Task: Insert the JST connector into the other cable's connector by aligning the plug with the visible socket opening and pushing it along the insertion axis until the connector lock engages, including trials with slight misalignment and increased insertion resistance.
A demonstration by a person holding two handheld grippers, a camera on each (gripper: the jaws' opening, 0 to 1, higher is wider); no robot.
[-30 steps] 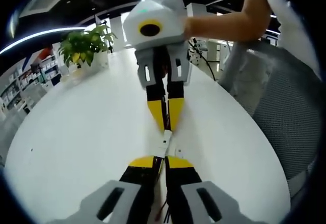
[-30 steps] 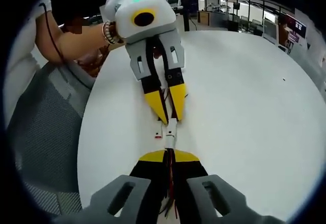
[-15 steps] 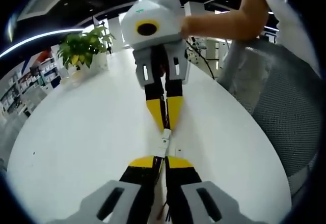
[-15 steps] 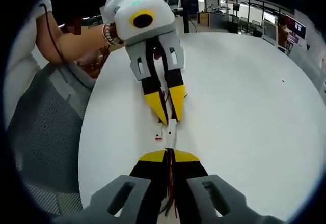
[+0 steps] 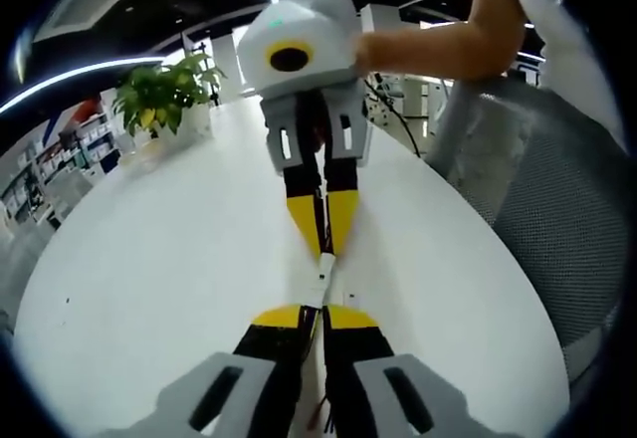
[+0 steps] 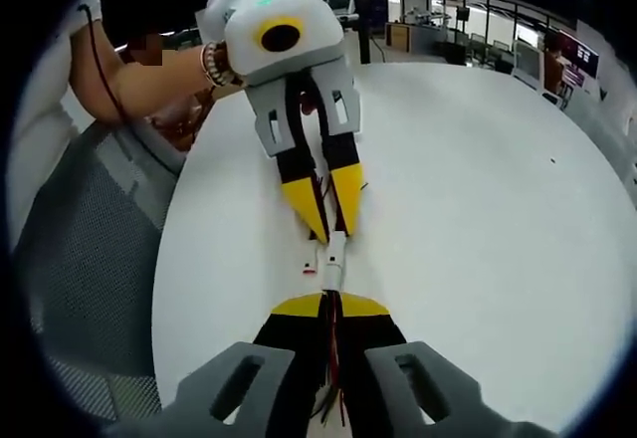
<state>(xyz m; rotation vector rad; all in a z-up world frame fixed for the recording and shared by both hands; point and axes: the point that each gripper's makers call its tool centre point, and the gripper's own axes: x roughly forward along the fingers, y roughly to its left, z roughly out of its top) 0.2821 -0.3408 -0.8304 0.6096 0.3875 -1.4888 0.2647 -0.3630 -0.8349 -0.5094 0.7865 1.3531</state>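
- My left gripper (image 5: pixel 320 311), with its yellow-tipped black jaws, is pinched narrow on a thin bundle of red and black wires ending in a small white plastic JST connector (image 5: pixel 320 289), which sticks out just past the tips.
- My right gripper (image 6: pixel 328 304) is likewise clamped close on its own red and black cable (image 6: pixel 332 358); its white plug body (image 6: pixel 330 259) pokes forward from the jaws.
- In the right gripper view the left gripper's yellow tips sit right at the far end of that white plug body, so the two connector halves meet nose to nose between the two pairs of jaws, just above the round white table (image 6: pixel 478 189).
- I cannot tell from either view whether the lock has caught; the white pieces look touching or partly seated, so I judge the push is under way but unfinished.
- To do it well I should keep both wrists in one line, press straight along the cables, and not lever sideways; if it resists, back off slightly, square up, and press again.
- The connector's long axis runs along both sets of jaws, each half pointing at the opposite gripper.
- A green potted plant (image 5: pixel 164 95) stands well apart at the table's far edge.
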